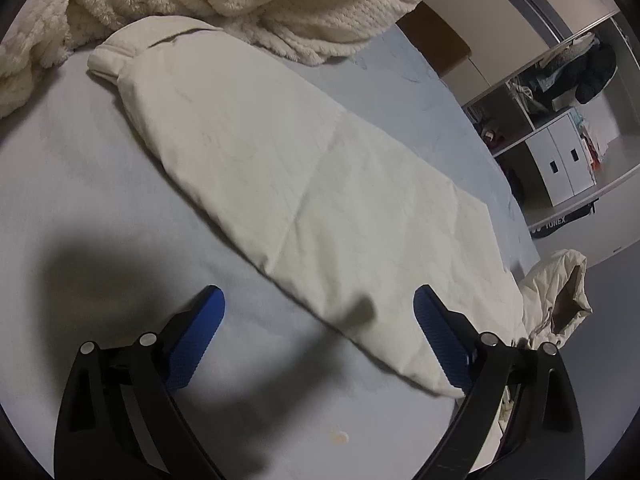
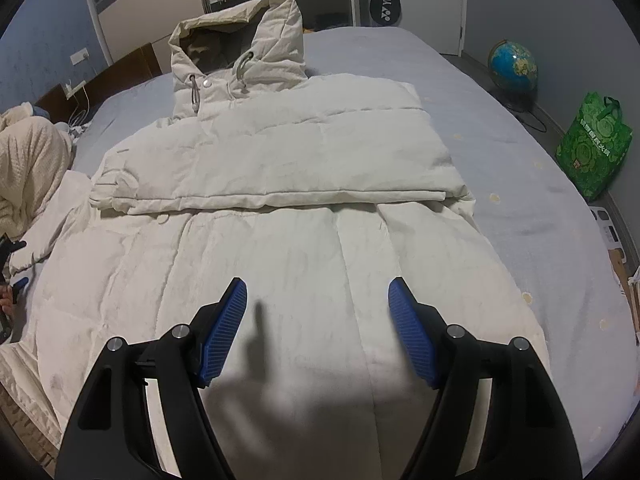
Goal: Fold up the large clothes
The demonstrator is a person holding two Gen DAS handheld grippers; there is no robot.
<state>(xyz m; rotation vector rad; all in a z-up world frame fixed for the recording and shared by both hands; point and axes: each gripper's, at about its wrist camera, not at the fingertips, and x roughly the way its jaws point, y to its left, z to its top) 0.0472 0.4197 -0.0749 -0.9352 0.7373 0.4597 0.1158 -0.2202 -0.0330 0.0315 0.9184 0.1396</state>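
The coat [image 2: 280,240] lies on the bed [image 2: 500,160], one sleeve [image 1: 300,200] still unfolded. Both claws, left claw [image 1: 316,336] and right claw [image 2: 316,328], are spread and hold nothing. Next, I think, the left must pinch the sleeve.

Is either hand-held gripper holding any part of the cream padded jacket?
Neither. The left hand-held gripper and right hand-held gripper both stand open above the cream padded hooded jacket, nothing between the blue pads.

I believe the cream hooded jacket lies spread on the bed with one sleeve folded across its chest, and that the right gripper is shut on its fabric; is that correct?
Not quite. The right gripper is open, its blue pads apart above the cream hooded jacket with nothing between them, as the right wrist view shows. The jacket does lie on the bed with one sleeve folded across its chest.
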